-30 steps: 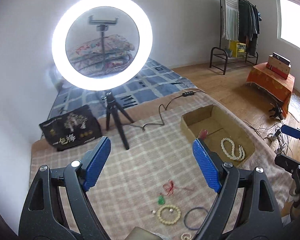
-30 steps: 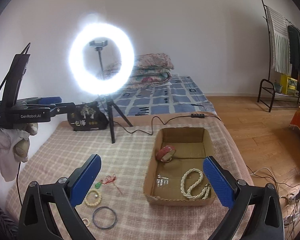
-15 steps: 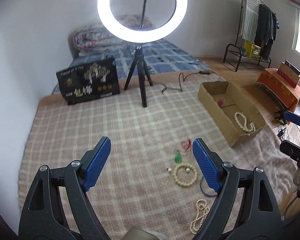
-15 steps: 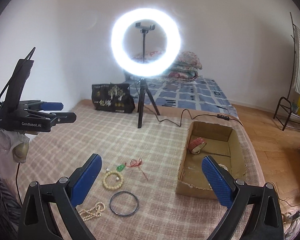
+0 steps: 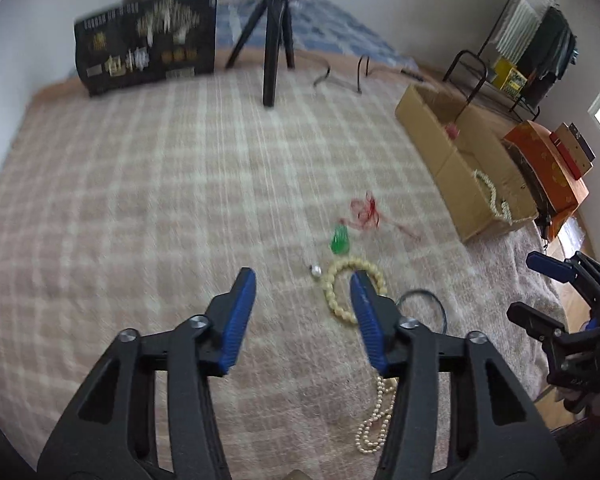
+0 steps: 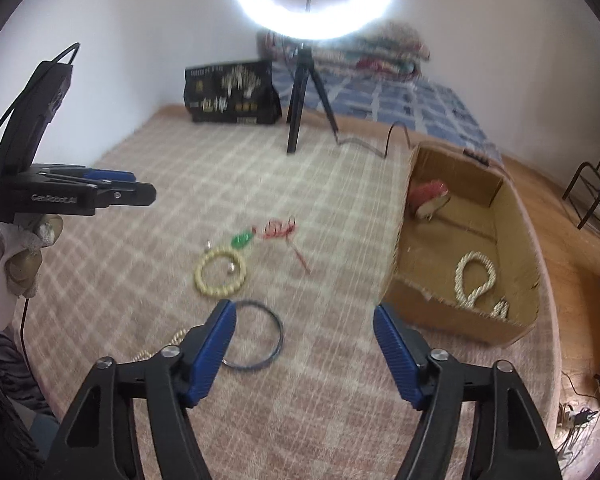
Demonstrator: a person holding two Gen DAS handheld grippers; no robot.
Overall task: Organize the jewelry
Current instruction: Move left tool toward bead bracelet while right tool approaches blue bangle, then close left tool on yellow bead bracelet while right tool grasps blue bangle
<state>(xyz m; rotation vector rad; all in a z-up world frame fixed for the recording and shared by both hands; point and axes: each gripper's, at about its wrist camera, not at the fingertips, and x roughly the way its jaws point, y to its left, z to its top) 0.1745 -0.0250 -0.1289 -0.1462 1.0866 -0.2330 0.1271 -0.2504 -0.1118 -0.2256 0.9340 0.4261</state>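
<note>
Loose jewelry lies on the plaid blanket: a cream bead bracelet [image 5: 342,282] [image 6: 220,272], a dark thin bangle [image 5: 424,308] [image 6: 260,336], a green pendant [image 5: 340,239] [image 6: 242,240], a red cord [image 5: 364,210] [image 6: 278,229], and a pearl strand [image 5: 376,420]. A cardboard box [image 5: 452,168] [image 6: 420,296] holds a pearl necklace [image 6: 474,280] and a red item [image 6: 428,196]. My left gripper [image 5: 302,284] is open and empty, just left of the bracelet. My right gripper [image 6: 304,316] is open and empty, above the bangle.
A ring light [image 6: 312,0] on a black tripod [image 5: 274,36] stands at the blanket's far side, with a black bag [image 5: 148,36] beside it and a cable [image 5: 340,76]. An orange-covered stand [image 5: 548,168] sits on the floor to the right.
Both grippers have tilted down and come closer to the loose jewelry. The left gripper's jaws have narrowed. Both stay empty.
</note>
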